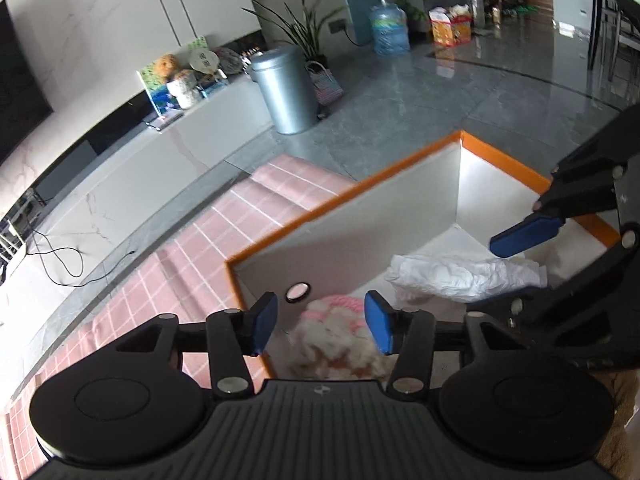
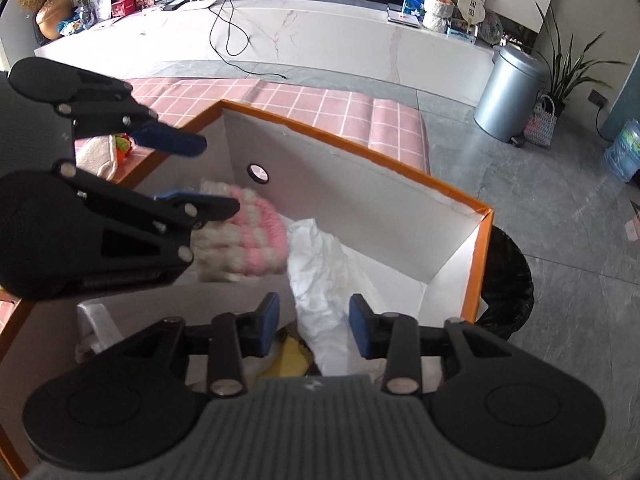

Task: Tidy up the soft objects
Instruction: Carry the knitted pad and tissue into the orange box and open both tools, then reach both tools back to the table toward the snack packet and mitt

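Note:
An orange-rimmed white box [image 1: 344,194] [image 2: 360,140] stands on a pink checked cloth. Inside lie a pink and cream knitted item [image 1: 340,328] [image 2: 248,240] and a crumpled white cloth [image 1: 452,276] [image 2: 324,276]. My left gripper [image 1: 322,322] is open above the knitted item, jaws apart, holding nothing; it also shows in the right wrist view [image 2: 200,172]. My right gripper [image 2: 314,320] is open over the white cloth; in the left wrist view [image 1: 516,268] it reaches into the box from the right. A yellow item [image 2: 294,358] peeks out under the right gripper.
A cream towel and a small colourful toy [image 2: 116,148] lie on the pink cloth [image 2: 320,106] left of the box. A grey bin [image 1: 286,88] [image 2: 510,92], a water jug [image 1: 388,28], plants and a low white cabinet [image 2: 280,40] stand beyond.

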A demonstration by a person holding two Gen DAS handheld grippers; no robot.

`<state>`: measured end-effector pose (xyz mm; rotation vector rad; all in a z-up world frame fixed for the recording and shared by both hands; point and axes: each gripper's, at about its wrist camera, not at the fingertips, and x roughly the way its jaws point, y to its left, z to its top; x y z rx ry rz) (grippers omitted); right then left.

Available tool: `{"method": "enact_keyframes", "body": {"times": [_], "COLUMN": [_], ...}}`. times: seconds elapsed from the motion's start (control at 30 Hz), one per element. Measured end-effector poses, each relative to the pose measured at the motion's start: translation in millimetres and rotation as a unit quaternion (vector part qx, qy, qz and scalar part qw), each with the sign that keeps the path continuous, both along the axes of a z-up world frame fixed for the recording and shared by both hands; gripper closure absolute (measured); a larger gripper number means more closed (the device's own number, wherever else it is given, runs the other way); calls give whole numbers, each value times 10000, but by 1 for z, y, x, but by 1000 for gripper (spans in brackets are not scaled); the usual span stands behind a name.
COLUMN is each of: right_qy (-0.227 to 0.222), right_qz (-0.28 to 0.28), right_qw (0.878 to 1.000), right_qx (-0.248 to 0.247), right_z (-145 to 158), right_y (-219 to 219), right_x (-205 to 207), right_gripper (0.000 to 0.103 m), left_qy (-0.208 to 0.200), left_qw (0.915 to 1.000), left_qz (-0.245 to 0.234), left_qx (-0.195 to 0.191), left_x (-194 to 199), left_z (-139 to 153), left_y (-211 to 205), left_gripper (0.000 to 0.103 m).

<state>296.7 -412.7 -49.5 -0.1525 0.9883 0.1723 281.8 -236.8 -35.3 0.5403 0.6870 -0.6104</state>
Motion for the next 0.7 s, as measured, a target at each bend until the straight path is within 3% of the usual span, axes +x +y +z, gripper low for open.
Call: {"method": "enact_keyframes", "body": {"times": [0.03, 0.17, 0.4, 0.7], "right_qy": [-41, -104, -298, -907], "right_qz": [17, 54, -33, -301], "right_qw": [10000, 9999, 9995, 9953], "right_qx": [-21, -76, -119, 168], "right_z": [2, 11, 33, 71], "right_y": [1, 4, 10, 34], "right_x": [-2, -9, -24, -62], "right_gripper": [50, 47, 47, 47], "left_qy": [3, 3, -231, -354], "left_qw": [10000, 9996, 9980, 9893], "left_qz": [2, 76, 167, 599], "left_qx": [-60, -277, -564, -1284], "left_x": [0, -3, -28, -65], "left_z": [3, 16, 42, 71], "left_y": [2, 10, 30, 95], "left_gripper": [42, 41, 41, 41]}}
